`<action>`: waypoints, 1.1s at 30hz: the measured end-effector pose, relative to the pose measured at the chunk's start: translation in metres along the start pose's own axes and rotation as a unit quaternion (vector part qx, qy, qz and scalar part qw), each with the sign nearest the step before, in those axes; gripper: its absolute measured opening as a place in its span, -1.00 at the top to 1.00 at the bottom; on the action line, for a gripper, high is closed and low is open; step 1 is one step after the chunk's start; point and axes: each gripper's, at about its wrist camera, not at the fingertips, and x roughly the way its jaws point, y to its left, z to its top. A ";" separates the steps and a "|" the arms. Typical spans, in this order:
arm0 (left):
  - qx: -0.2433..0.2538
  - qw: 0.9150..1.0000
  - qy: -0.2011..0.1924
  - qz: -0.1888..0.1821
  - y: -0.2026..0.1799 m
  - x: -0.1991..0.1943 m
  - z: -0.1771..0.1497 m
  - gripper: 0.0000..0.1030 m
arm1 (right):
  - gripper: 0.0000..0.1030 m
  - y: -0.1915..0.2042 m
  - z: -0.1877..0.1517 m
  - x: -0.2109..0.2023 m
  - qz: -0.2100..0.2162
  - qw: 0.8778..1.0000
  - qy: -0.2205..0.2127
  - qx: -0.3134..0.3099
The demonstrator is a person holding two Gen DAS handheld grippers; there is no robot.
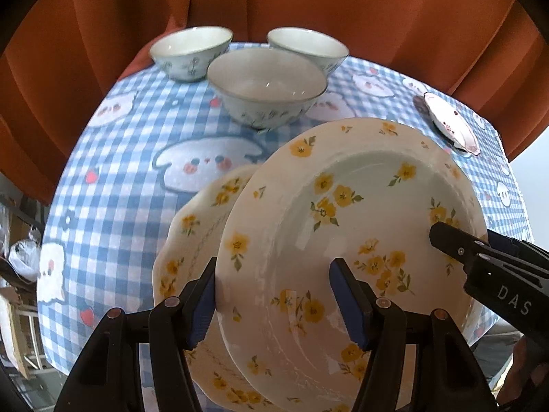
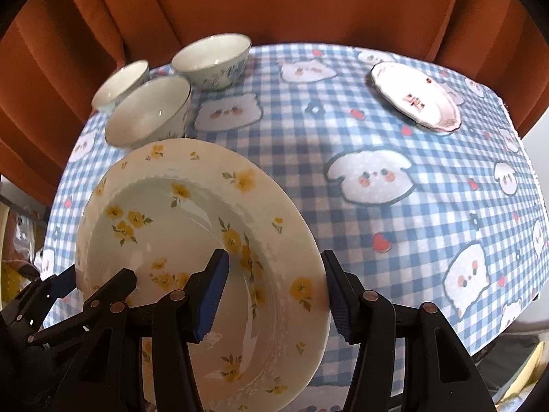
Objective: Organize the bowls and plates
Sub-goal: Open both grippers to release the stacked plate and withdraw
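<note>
A deep plate with yellow flowers [image 1: 329,226] [image 2: 192,226] is held above a second yellow-flowered plate [image 1: 192,240] that lies on the checked tablecloth. My left gripper [image 1: 274,295] is shut on the deep plate's left rim. My right gripper [image 2: 274,295] is shut on its right rim and shows in the left wrist view [image 1: 442,240]. Three white bowls with blue patterns [image 1: 266,86] [image 2: 151,116] stand close together at the far side. A small pink-rimmed plate [image 2: 415,96] [image 1: 449,123] lies at the far right.
The round table has a blue-and-white checked cloth [image 2: 377,226] with cartoon figures. An orange curtain [image 1: 308,0] hangs behind it. The table edge drops off at left and right, with clutter [image 1: 20,261] on the floor at left.
</note>
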 end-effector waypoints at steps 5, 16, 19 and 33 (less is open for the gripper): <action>-0.007 1.000 0.013 -0.004 0.009 0.009 -0.004 -0.24 | -0.13 0.011 -0.002 0.012 -0.010 1.000 0.019 -0.012; -0.009 0.999 0.039 -0.004 0.017 0.025 -0.003 -0.26 | -0.13 0.023 0.002 0.030 -0.026 0.998 0.051 -0.025; -0.008 0.999 0.044 -0.001 0.018 0.028 -0.002 -0.26 | -0.13 0.023 0.004 0.036 -0.026 0.998 0.057 -0.024; 0.000 0.999 0.040 0.028 0.014 0.032 0.002 -0.34 | -0.13 0.023 0.004 0.044 -0.020 0.998 0.062 -0.019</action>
